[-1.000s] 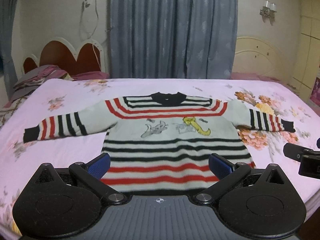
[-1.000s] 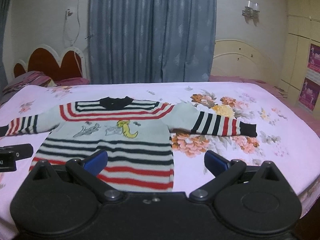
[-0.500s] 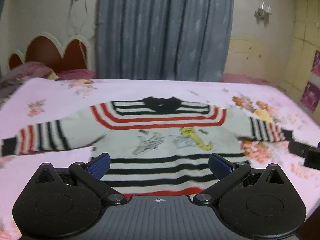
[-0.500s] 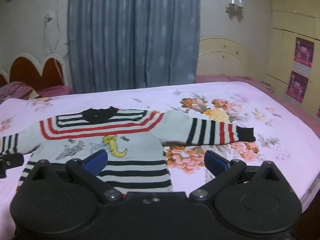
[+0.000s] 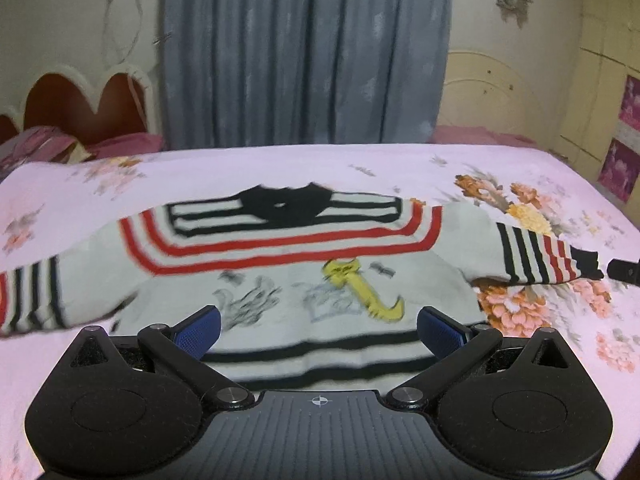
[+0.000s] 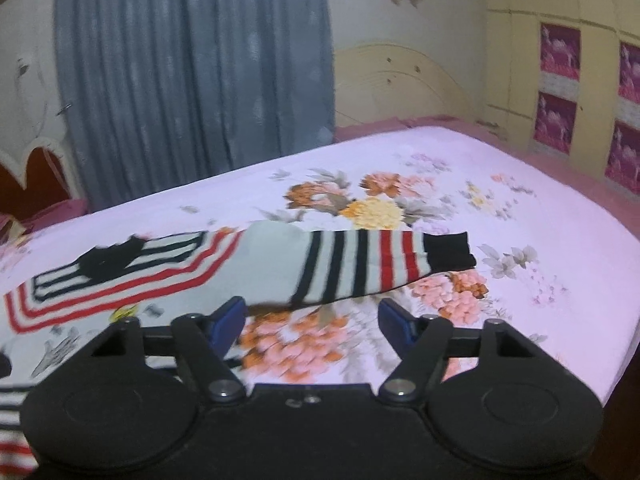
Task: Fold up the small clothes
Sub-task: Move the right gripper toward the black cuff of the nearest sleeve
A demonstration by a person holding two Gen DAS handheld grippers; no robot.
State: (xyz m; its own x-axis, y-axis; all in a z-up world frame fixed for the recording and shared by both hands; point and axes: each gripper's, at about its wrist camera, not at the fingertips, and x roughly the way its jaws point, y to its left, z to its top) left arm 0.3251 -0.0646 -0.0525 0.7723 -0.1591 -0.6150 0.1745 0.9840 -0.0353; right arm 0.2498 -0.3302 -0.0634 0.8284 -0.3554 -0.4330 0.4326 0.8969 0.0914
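Note:
A small white sweater [image 5: 288,280] with red and black stripes, a black collar and a cartoon print lies flat, face up, on the pink floral bedspread [image 5: 200,176], both sleeves spread out. My left gripper [image 5: 318,330] is open and empty, low over the sweater's chest. My right gripper [image 6: 312,320] is open and empty, just in front of the sweater's right sleeve [image 6: 360,268], whose black cuff [image 6: 448,250] points right. The right gripper's tip shows at the right edge of the left wrist view [image 5: 624,270], beside the cuff.
The bed's right edge [image 6: 608,240] drops off near a wardrobe with pink pictures [image 6: 560,80]. A blue curtain [image 5: 304,52] hangs behind the bed. A red headboard [image 5: 84,100] and pillows [image 5: 36,152] are at the far left.
Both grippers have moved forward over the sweater. The right gripper has swung right toward the right sleeve. Both stay open.

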